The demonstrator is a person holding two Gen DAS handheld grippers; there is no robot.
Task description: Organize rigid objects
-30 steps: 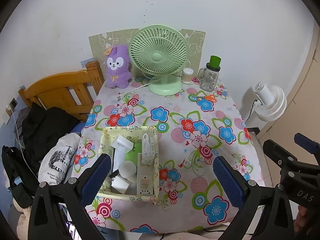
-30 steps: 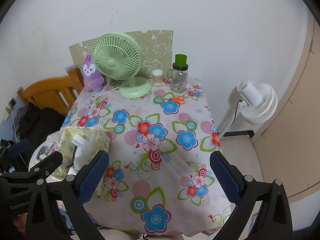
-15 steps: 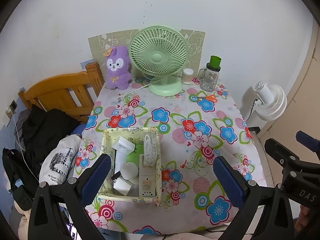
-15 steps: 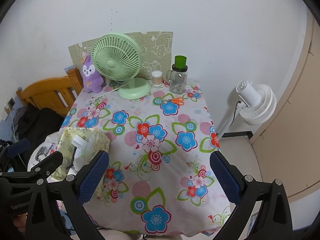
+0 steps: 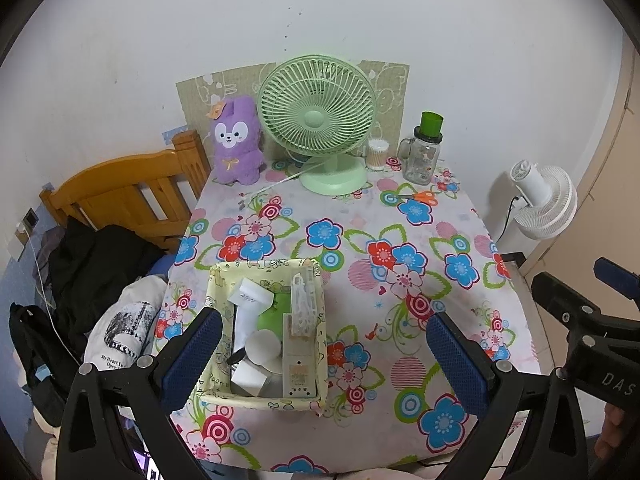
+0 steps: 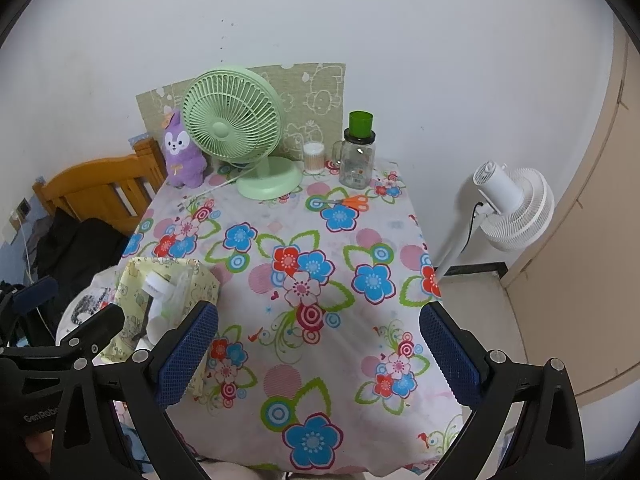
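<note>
1. We're looking down on a table under a flowered cloth, and our left gripper hangs above its near edge with the blue pads spread wide, nothing between them.
2. Our right gripper is the same story: fingers wide apart, empty, held over the near right part of the cloth.
3. Here's the container that matters: a pale yellow fabric basket sitting on the near left part of the table, just beyond our left finger.
4. Inside it we spot a white charger block leaning at the far end, a round white puck in the middle, and a white square adapter at the near end.
5. Along the basket's right wall lies a long cream remote, with a clear plastic clip resting above it and a green item half hidden beneath.
6. From the right wrist camera we only get the basket side-on, white pieces poking over the rim.
7. At the far end stands a glass jar with a green lid; what it contains we cannot tell.
8. Beside it is a small cotton-swab tub, packed full.
9. Orange scissors lie flat in front of the jar, next to the green desk fan and the purple plush.
</note>
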